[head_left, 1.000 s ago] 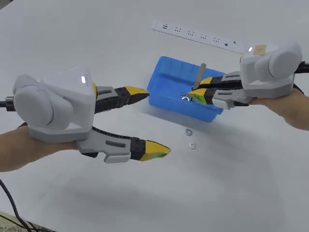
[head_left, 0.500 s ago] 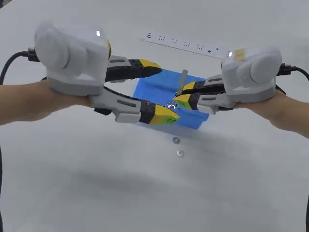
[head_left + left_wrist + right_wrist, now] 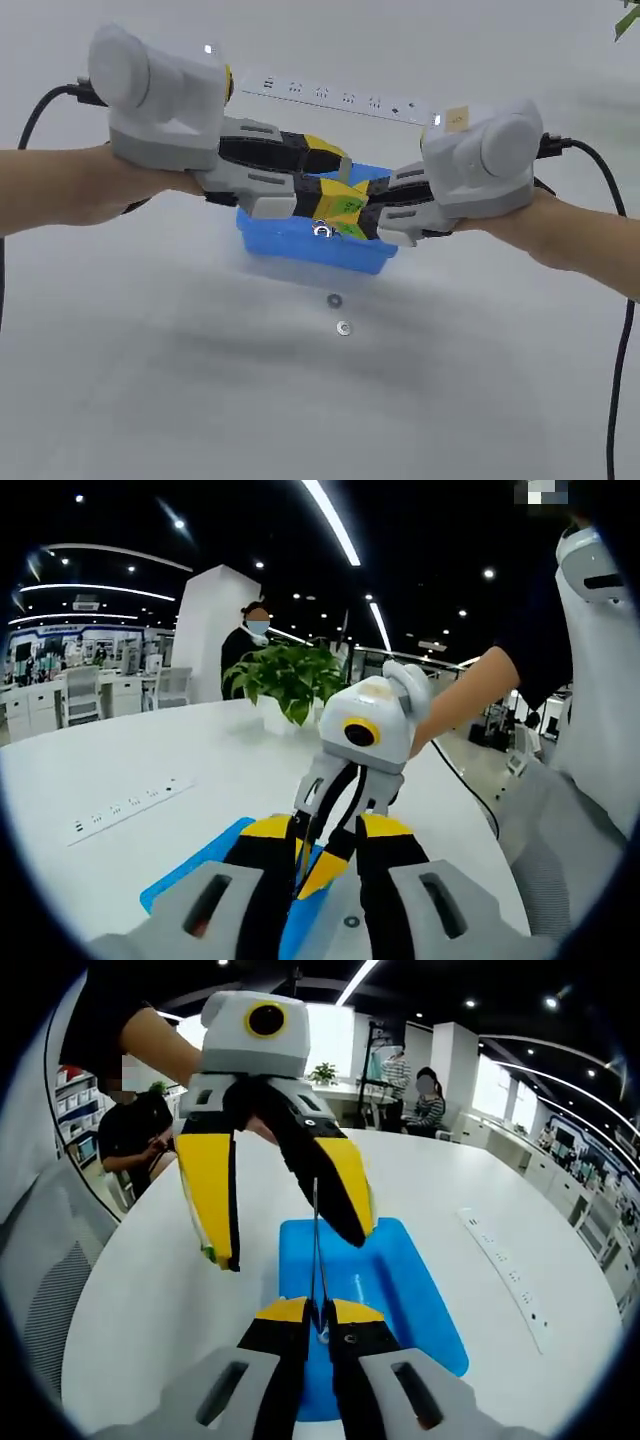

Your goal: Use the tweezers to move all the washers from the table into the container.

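The first washer (image 3: 334, 300) and second washer (image 3: 344, 327) lie on the table (image 3: 200, 400), just outside the near wall of the blue container (image 3: 300, 250). The tweezers (image 3: 316, 1240) project lengthwise from the right gripper (image 3: 320, 1312), whose jaws clamp them. The left gripper (image 3: 288, 1248) has its jaws wide, straddling their far end. A shiny ring (image 3: 321, 231), possibly a washer, lies inside the container.

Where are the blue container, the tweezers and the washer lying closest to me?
blue container (image 3: 300, 252): head view, on its front wall.
tweezers (image 3: 317, 1255): right gripper view, on the thin shaft above the jaws.
nearest washer (image 3: 344, 328): head view, on its ring, on the table.
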`<action>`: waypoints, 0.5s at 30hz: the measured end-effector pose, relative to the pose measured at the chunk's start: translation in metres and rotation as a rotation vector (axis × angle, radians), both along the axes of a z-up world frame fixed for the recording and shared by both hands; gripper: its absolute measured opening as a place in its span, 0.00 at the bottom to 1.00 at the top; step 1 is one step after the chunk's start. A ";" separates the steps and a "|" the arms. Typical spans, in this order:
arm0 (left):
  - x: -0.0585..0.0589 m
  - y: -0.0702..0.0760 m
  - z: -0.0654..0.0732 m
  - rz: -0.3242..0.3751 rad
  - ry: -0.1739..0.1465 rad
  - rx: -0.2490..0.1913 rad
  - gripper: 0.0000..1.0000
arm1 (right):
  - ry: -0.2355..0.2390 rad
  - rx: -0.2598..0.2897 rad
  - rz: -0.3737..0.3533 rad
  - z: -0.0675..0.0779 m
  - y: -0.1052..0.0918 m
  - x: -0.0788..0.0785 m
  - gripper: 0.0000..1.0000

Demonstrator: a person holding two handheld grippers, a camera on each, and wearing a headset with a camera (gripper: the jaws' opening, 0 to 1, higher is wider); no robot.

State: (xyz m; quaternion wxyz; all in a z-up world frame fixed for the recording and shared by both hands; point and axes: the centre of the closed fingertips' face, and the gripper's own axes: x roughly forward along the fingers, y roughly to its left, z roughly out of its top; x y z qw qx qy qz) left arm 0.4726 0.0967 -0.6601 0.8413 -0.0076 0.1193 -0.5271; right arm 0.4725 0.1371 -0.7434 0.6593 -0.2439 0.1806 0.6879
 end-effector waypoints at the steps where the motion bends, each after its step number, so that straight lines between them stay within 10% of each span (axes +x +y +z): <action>1: 0.000 -0.001 0.001 -0.012 -0.008 0.008 0.27 | 0.002 -0.003 0.001 -0.001 0.000 0.000 0.08; 15: -0.007 0.002 -0.005 -0.085 -0.026 0.066 0.14 | 0.013 -0.001 0.030 -0.001 0.000 -0.006 0.08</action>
